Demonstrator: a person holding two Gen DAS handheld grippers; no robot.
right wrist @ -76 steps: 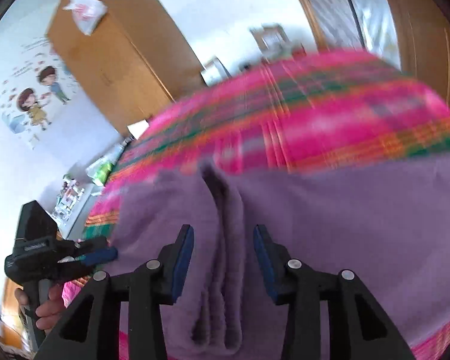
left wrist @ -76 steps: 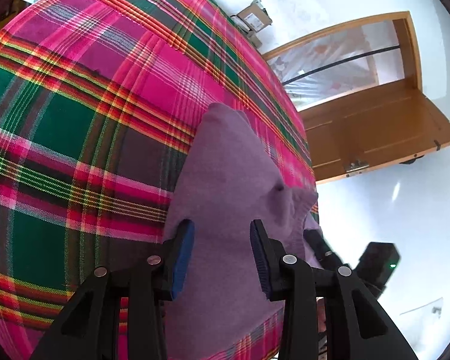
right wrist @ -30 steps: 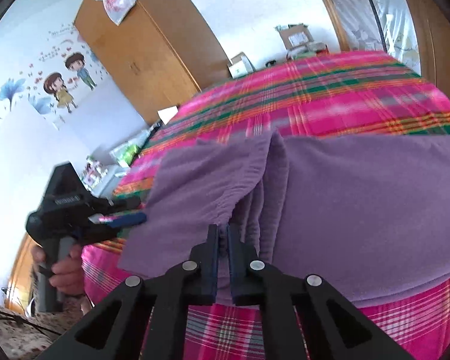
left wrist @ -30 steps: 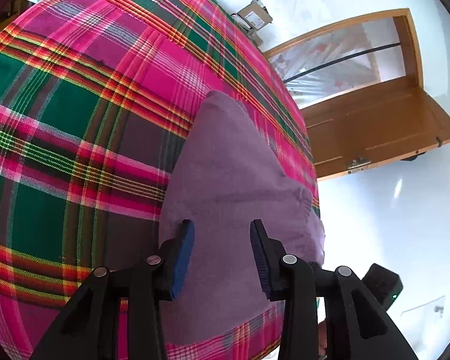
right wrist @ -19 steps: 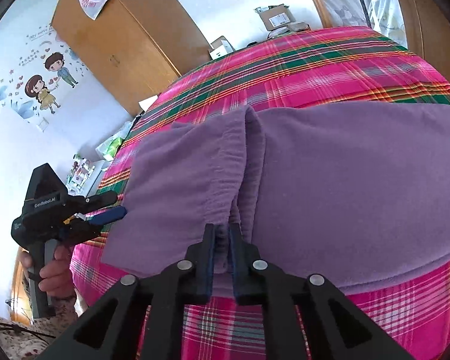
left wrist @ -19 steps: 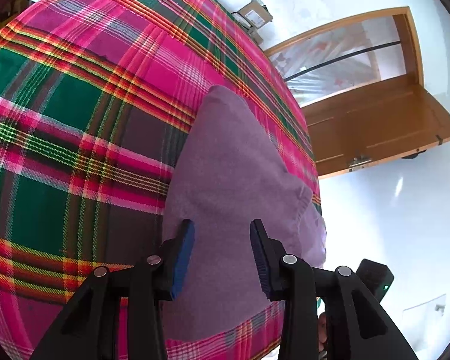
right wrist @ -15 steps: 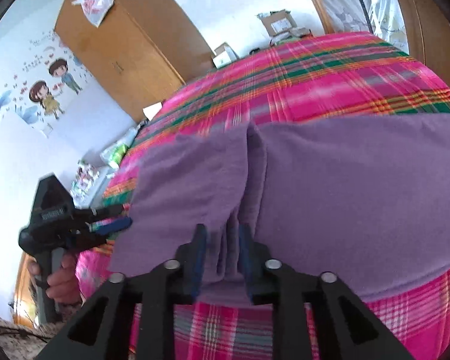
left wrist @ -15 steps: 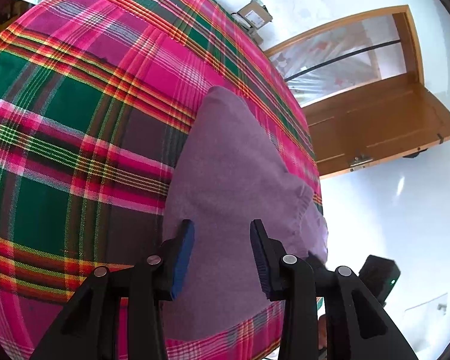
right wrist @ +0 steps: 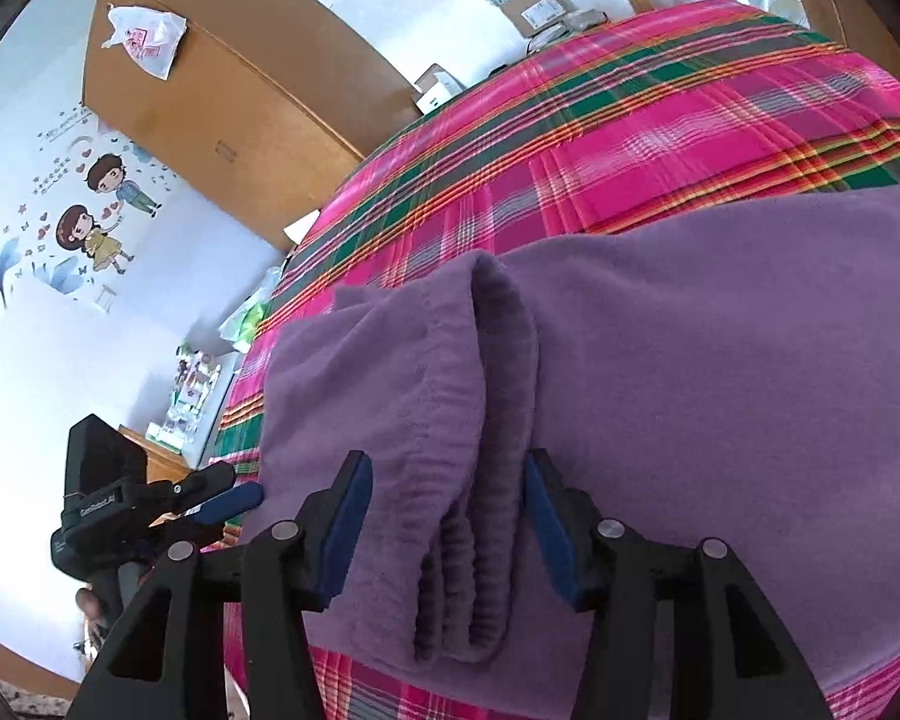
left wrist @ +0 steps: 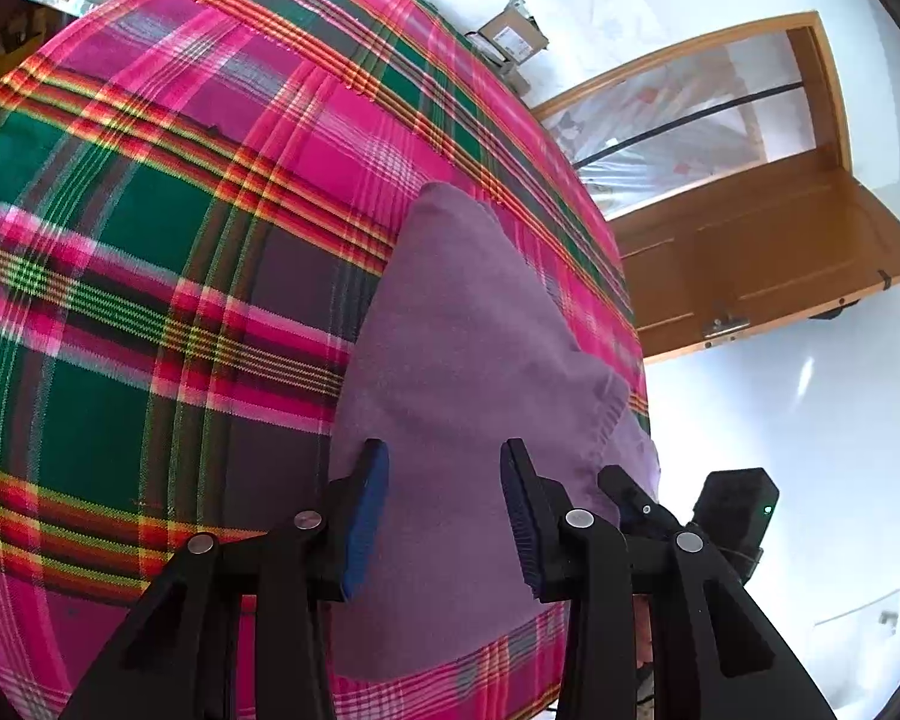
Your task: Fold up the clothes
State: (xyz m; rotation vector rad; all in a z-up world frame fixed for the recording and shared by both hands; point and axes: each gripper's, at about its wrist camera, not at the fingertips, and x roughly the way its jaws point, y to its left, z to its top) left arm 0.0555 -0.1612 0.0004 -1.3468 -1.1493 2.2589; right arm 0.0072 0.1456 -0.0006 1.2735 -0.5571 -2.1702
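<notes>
Right gripper lets go of the folded waistband; one fold looks laid.

The right gripper [right wrist: 441, 519] has just been opening, its jaws standing apart astride the ribbed waistband [right wrist: 498, 420] without pinching. The left gripper [left wrist: 444, 510] hovers open over the purple garment [left wrist: 468, 330], which lies near the plaid bed's [left wrist: 150, 240] front edge. Further folds seem left; open bedspread lies beyond.

Folded purple garment [right wrist: 660, 372] flat on plaid bedspread [right wrist: 630, 138]

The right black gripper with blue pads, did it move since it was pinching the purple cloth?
Yes. The right gripper has just been opening, letting go of the ribbed fold of the purple garment, and it sank nearer the pink plaid cloth. The fold lies loose between its jaws.
</notes>
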